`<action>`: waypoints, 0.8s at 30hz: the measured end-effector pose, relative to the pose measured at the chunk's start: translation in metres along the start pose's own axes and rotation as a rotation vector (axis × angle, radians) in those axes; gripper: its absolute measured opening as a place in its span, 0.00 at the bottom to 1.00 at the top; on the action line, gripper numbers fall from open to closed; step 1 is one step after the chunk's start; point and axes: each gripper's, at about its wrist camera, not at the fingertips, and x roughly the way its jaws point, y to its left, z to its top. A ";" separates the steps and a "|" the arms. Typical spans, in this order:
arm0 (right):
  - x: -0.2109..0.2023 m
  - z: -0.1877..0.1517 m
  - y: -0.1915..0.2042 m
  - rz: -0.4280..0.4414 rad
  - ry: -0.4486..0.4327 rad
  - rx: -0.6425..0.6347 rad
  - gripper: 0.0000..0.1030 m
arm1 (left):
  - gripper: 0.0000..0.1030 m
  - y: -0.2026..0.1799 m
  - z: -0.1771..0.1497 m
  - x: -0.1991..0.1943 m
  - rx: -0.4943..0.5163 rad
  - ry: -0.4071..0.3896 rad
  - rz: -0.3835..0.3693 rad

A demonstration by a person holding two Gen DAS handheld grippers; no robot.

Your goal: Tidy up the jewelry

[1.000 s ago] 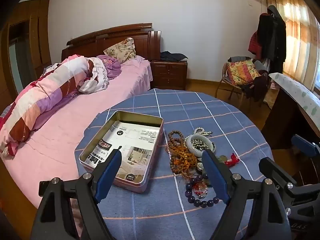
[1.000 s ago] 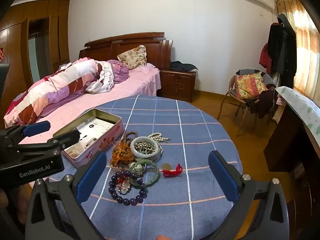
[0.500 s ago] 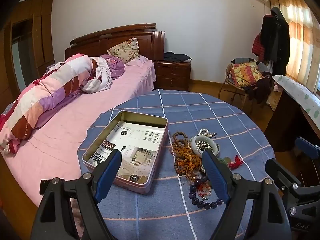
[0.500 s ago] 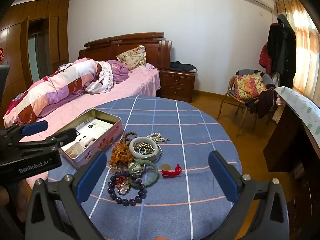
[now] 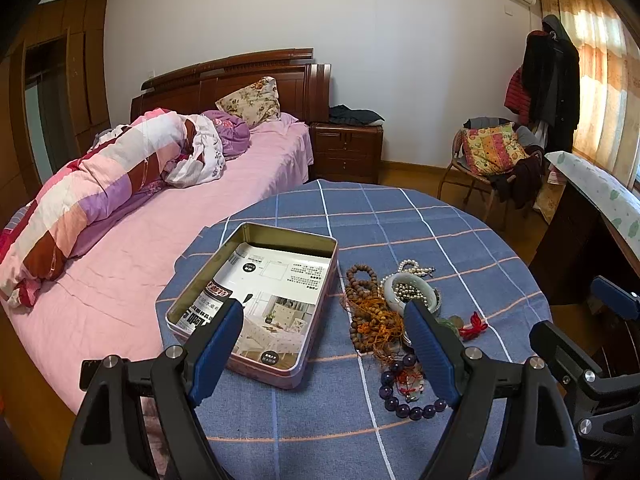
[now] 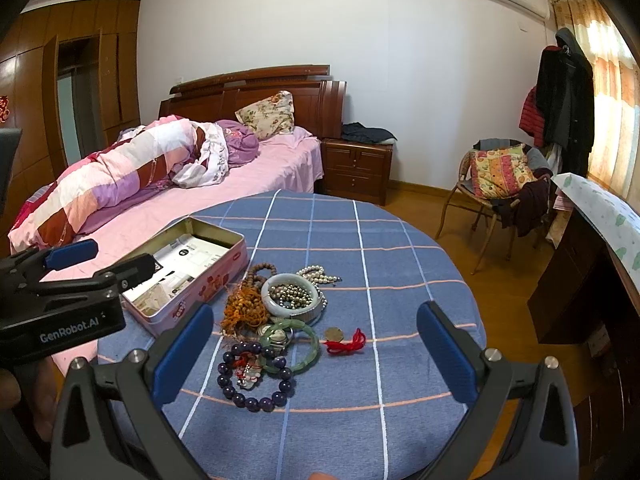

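An open pink tin box (image 5: 272, 300) (image 6: 188, 276) lined with printed paper sits on the round table's left side. Right of it lies a jewelry pile: brown wooden beads with orange cord (image 6: 244, 304), a pale jade bangle holding pearls (image 6: 292, 294), a green bangle (image 6: 296, 346), a purple bead bracelet (image 6: 256, 380) (image 5: 408, 392), and a gold coin with red knot (image 6: 344, 340). My left gripper (image 5: 324, 344) is open and empty, above the tin's near right corner. My right gripper (image 6: 316, 352) is open and empty, hovering near the pile.
The table wears a blue checked cloth (image 6: 360, 240). A pink bed with a rolled quilt (image 5: 120, 184) stands left, close to the table edge. A wooden nightstand (image 6: 356, 168) and a chair with clothes (image 6: 500, 176) stand behind. A dark desk (image 6: 592, 264) is at right.
The left wrist view has shifted so the tin and jewelry sit further right in frame. The right gripper has barely moved. Both stay open; nothing was picked up.
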 end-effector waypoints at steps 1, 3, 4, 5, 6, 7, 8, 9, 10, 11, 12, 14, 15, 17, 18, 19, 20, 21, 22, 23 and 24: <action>0.000 0.000 0.000 0.001 0.000 0.000 1.00 | 0.80 0.000 0.000 0.000 -0.001 0.000 0.000; 0.000 0.000 0.000 0.000 0.000 0.002 1.00 | 0.80 0.000 0.000 -0.001 -0.002 -0.001 0.000; 0.000 0.001 0.000 0.001 0.000 0.002 1.00 | 0.80 0.000 0.000 -0.001 -0.002 -0.001 0.000; 0.000 0.001 0.000 0.001 -0.001 0.002 1.00 | 0.80 0.000 0.000 -0.001 -0.002 -0.002 0.000; 0.000 0.001 0.000 0.001 -0.002 0.002 1.00 | 0.80 -0.001 0.000 -0.002 -0.002 -0.002 -0.001; -0.001 0.001 0.000 0.001 -0.003 0.002 1.00 | 0.80 -0.001 0.000 -0.002 -0.002 -0.002 -0.001; 0.000 -0.001 0.000 0.001 0.000 0.000 1.00 | 0.80 -0.001 0.000 -0.002 -0.001 -0.003 -0.001; 0.000 -0.001 0.000 0.001 0.000 0.000 1.00 | 0.80 -0.001 0.000 -0.003 -0.002 -0.004 -0.001; 0.000 -0.001 0.000 0.001 -0.001 0.000 1.00 | 0.80 0.000 0.001 -0.001 0.001 -0.002 -0.003; 0.000 -0.001 0.000 0.001 -0.001 0.000 1.00 | 0.80 0.000 0.001 0.000 0.001 0.000 0.000; 0.000 -0.001 0.000 0.002 0.000 0.001 1.00 | 0.80 0.000 0.001 0.000 0.001 0.000 0.000; 0.000 -0.001 0.000 0.001 -0.001 0.000 1.00 | 0.80 0.000 0.001 0.000 0.001 0.002 -0.001; 0.000 -0.001 0.000 0.001 0.000 0.000 1.00 | 0.80 0.000 0.001 0.000 0.001 0.000 0.000; 0.000 0.000 0.000 0.003 0.000 0.001 1.00 | 0.80 0.000 0.001 0.000 0.001 0.001 -0.001; 0.000 -0.001 0.000 0.000 -0.001 0.000 1.00 | 0.80 0.000 0.001 0.000 0.001 0.001 0.000; 0.000 -0.001 0.000 0.000 0.000 0.000 1.00 | 0.80 0.000 0.001 0.000 0.001 0.002 0.000; 0.000 -0.001 0.001 0.000 0.001 0.000 1.00 | 0.80 0.000 0.001 0.000 0.001 0.001 -0.001; 0.000 -0.001 0.001 0.001 0.000 0.000 1.00 | 0.80 0.000 0.001 0.000 0.001 0.001 -0.001; 0.000 -0.001 0.000 0.001 -0.002 0.000 1.00 | 0.80 0.000 0.001 0.000 0.002 0.001 -0.001; 0.000 -0.001 0.000 0.002 -0.002 0.000 1.00 | 0.80 0.000 0.001 0.000 0.002 0.001 -0.001; 0.000 -0.001 0.000 0.002 -0.002 0.001 1.00 | 0.80 0.000 0.001 0.000 0.002 0.001 -0.001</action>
